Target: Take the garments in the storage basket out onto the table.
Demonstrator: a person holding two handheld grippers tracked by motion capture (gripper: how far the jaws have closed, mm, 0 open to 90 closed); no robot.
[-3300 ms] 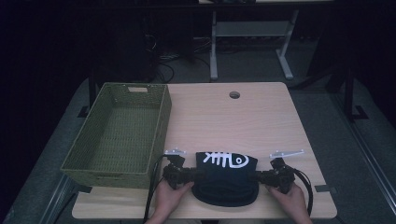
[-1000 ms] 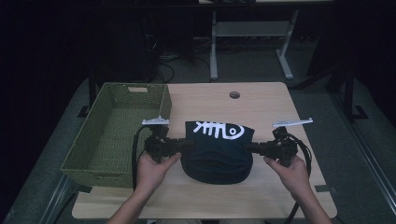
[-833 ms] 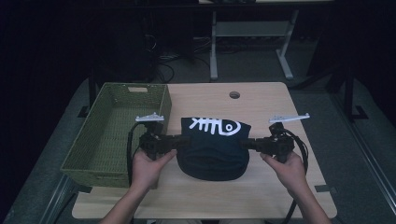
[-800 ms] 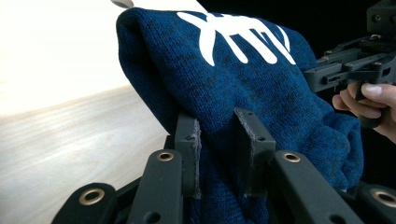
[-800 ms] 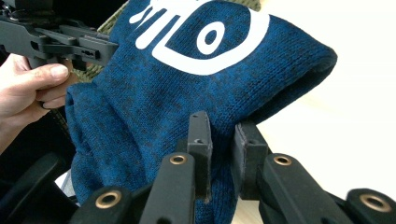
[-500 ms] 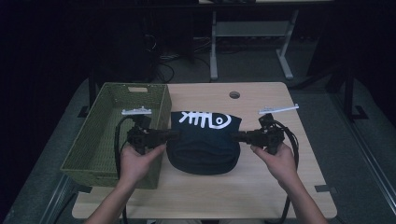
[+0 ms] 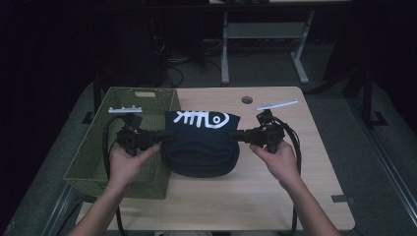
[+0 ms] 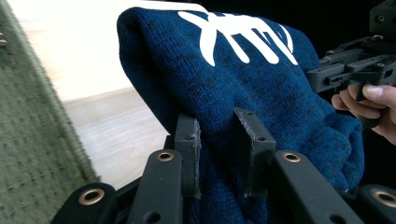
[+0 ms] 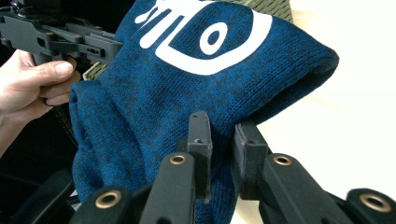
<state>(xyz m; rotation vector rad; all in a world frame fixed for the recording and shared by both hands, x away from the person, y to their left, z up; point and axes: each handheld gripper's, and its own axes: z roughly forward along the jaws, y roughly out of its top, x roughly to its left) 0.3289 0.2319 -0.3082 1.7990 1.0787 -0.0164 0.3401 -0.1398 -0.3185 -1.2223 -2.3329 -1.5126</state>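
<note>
a folded dark blue knitted sweater (image 7: 200,147) with a white fish-skeleton print is held up between the two grippers, right beside the green woven basket (image 7: 88,162), which stands on the left part of the light wooden table (image 7: 275,196). the left edge of the sweater is at the right wall of the basket, and the rest of it hangs over the table on the side away from the basket. the left gripper (image 7: 164,136) is over the basket and its jaws are closed on the left edge of the sweater; in the left gripper view the knit is pinched between the two black pads (image 8: 189,154). the right gripper (image 7: 236,135), on the far side of the sweater from the basket, is closed on the right edge in the same way, with the fabric squeezed between its pads (image 9: 201,149). the lower part of the sweater sags in a rounded bulge. a round cable hole (image 7: 247,100) in the table lies beyond the sweater, well apart from the basket.
</note>
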